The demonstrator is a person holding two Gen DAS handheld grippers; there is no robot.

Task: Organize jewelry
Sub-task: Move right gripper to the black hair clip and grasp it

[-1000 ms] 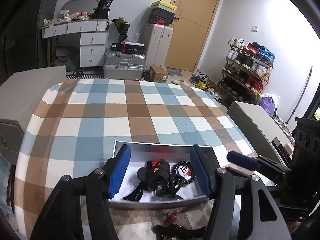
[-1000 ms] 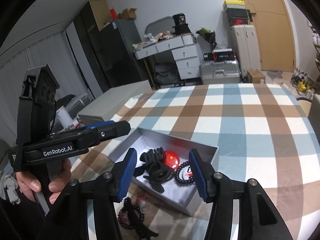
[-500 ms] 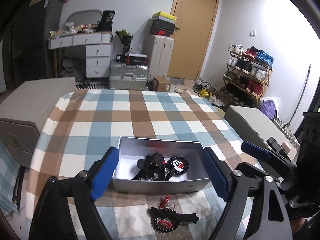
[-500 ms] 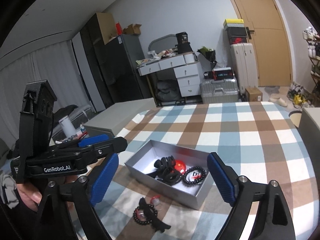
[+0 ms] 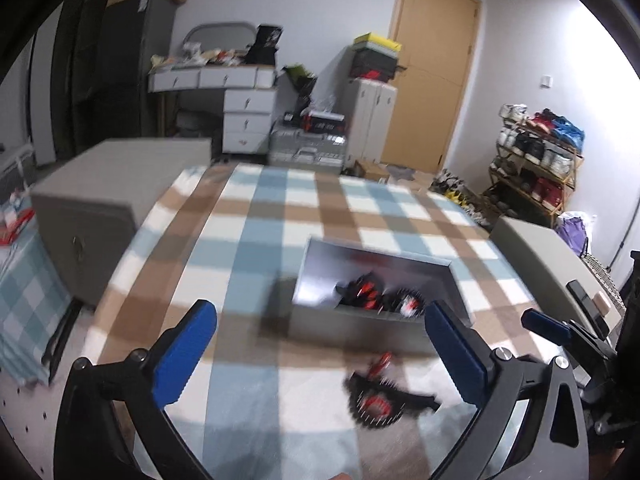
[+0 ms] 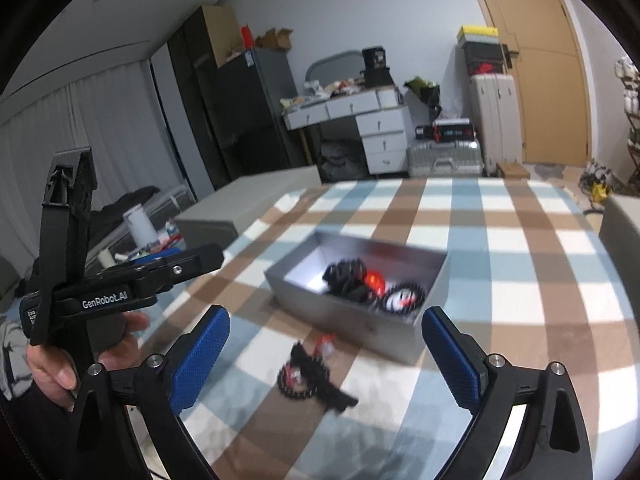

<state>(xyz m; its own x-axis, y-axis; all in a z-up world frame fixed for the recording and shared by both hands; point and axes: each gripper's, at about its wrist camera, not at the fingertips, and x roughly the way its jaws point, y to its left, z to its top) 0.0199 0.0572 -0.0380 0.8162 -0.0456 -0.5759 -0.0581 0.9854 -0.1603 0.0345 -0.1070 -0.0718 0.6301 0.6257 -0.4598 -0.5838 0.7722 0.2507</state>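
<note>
Both tools spread over checked counter, nothing pinched.
Left tool (image 5: 320, 348) and right tool (image 6: 324, 356) jaws opening, empty between. Grey box (image 6: 340, 304) on counter (image 6: 520, 248) holds black clips and a beaded bracelet; more black-and-red pieces (image 6: 308, 380) lie loose just before the box.

A checked cloth (image 5: 256, 240) covers the table; behind stand a white desk (image 6: 360, 120), silver suitcase (image 6: 444, 160) and wooden door (image 5: 432, 72).

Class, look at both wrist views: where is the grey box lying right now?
The grey box sits open on the checked tablecloth, right of centre in the left view, centre in the right; loose black beaded jewelry lies just before it.
</note>
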